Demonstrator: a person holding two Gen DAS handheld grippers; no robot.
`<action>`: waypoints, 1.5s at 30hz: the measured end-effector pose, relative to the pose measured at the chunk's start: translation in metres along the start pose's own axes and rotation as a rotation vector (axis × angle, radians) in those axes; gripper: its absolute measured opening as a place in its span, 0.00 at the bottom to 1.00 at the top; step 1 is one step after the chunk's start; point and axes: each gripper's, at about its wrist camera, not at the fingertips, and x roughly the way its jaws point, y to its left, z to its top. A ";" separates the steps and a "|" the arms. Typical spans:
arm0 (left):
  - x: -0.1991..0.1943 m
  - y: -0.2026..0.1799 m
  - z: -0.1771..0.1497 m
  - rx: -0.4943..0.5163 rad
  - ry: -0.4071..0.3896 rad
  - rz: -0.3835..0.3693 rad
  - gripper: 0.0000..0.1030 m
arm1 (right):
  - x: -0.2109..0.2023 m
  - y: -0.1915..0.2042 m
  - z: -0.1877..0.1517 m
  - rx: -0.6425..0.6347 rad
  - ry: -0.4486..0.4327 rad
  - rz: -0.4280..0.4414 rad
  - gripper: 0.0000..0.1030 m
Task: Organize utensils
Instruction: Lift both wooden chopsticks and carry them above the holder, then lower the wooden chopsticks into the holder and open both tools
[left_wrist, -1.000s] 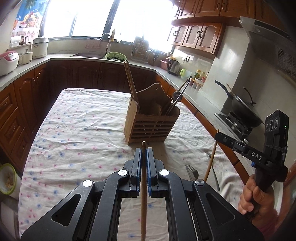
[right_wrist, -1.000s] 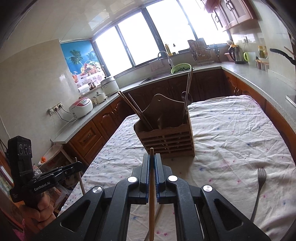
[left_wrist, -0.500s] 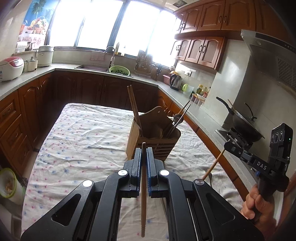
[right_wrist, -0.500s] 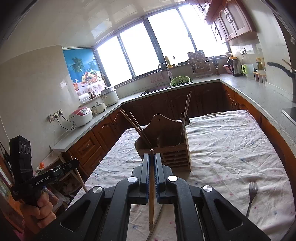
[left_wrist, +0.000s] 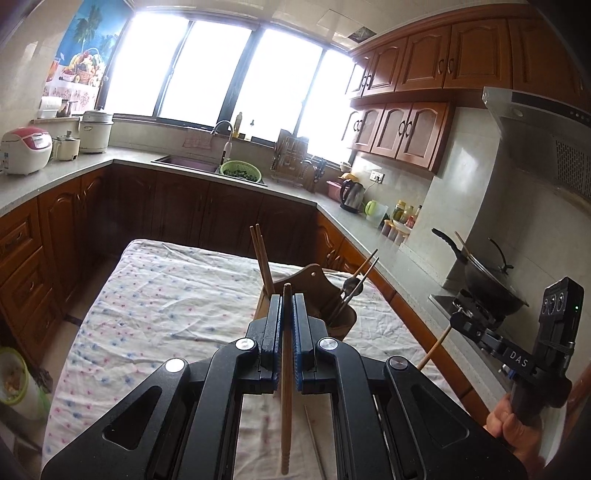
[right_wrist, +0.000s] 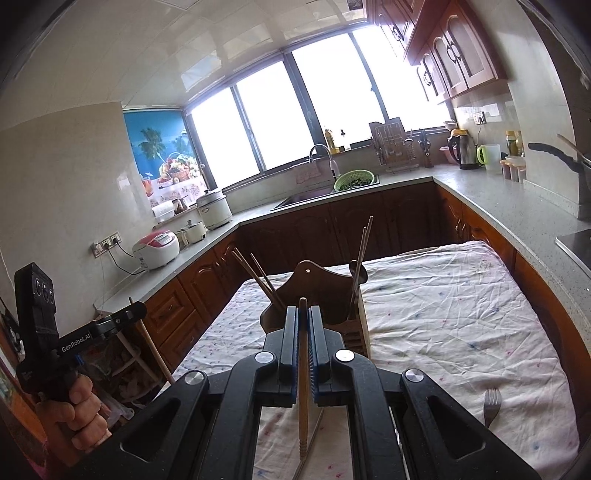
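Note:
My left gripper (left_wrist: 287, 302) is shut on a wooden chopstick (left_wrist: 286, 387) that hangs down between its blue pads. My right gripper (right_wrist: 303, 314) is shut on a second wooden chopstick (right_wrist: 303, 387). Both are raised above the cloth-covered table, in front of the wooden utensil holder (left_wrist: 317, 291), which also shows in the right wrist view (right_wrist: 314, 280). The holder has two wooden chopsticks (left_wrist: 261, 258) on its left and dark chopsticks with a spoon (left_wrist: 354, 284) on its right. The right gripper also shows in the left wrist view (left_wrist: 458, 321), the left gripper in the right wrist view (right_wrist: 138, 308).
A fork (right_wrist: 491, 404) lies on the floral tablecloth (right_wrist: 443, 314) at the right. A thin metal chopstick (left_wrist: 314, 439) lies on the cloth below my left gripper. Kitchen counters surround the table, with a wok (left_wrist: 487, 288) on the stove at right.
Both grippers have risen and tilted upward with their chopsticks. The holder now sits lower and farther in both views.

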 end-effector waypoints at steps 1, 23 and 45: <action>0.001 0.000 0.003 -0.001 -0.008 -0.001 0.04 | 0.001 0.000 0.002 -0.004 -0.004 -0.003 0.05; 0.075 -0.010 0.099 -0.037 -0.305 0.092 0.04 | 0.049 -0.009 0.106 -0.054 -0.300 -0.104 0.04; 0.158 0.012 0.021 -0.053 -0.125 0.149 0.05 | 0.121 -0.058 0.040 0.064 -0.162 -0.123 0.05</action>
